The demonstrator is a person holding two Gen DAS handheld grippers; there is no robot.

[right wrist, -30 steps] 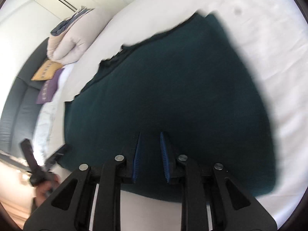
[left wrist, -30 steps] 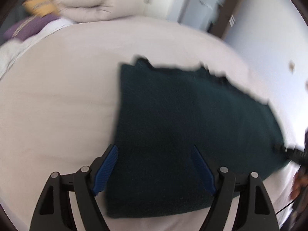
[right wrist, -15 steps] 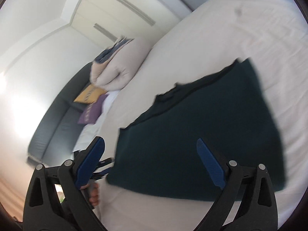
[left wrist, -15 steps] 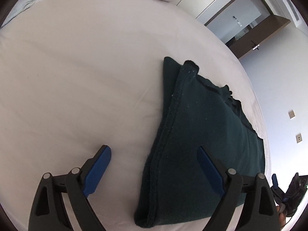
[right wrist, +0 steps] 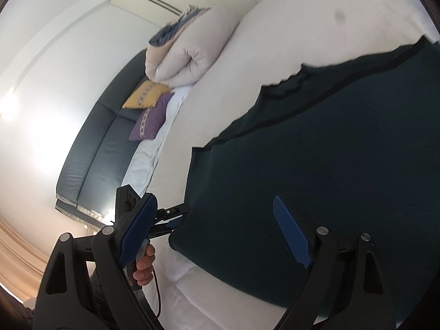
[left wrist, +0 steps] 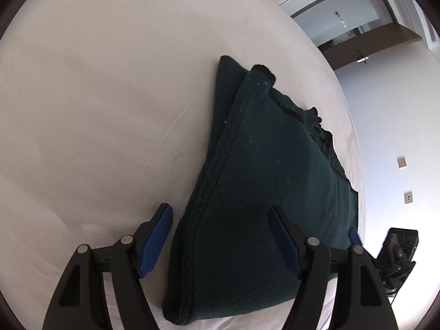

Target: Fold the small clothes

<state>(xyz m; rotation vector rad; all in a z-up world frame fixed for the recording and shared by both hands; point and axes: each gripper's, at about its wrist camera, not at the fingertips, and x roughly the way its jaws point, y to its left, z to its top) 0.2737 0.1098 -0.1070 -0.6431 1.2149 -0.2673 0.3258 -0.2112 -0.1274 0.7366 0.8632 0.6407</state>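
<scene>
Now both sets of tongs stand released, and the dark green garment (left wrist: 275, 192) lies folded on the white bed (left wrist: 96, 96), near the bed's near edge. A second ago the right tongs (right wrist: 217, 231) were pinched shut low over the cloth; half a second ago they had sprung wide, and they remain spread now, holding nothing, with the garment beyond them. The left tongs (left wrist: 222, 242) are parted too, straddling the garment's near corner, one blade over bare sheet and the other over the cloth, gripping neither. A doubled, stitched edge runs away from that corner toward the middle of the bed, so one fold looks laid down and let go. Compared with a second ago, when the left camera looked broadly over a flat dark sheet of fabric, the view is lower and closer to the corner, and the layers show. In the right view the other tongs sit at the garment's near-left corner. I judge another fold is next, since the piece is still wide.
</scene>
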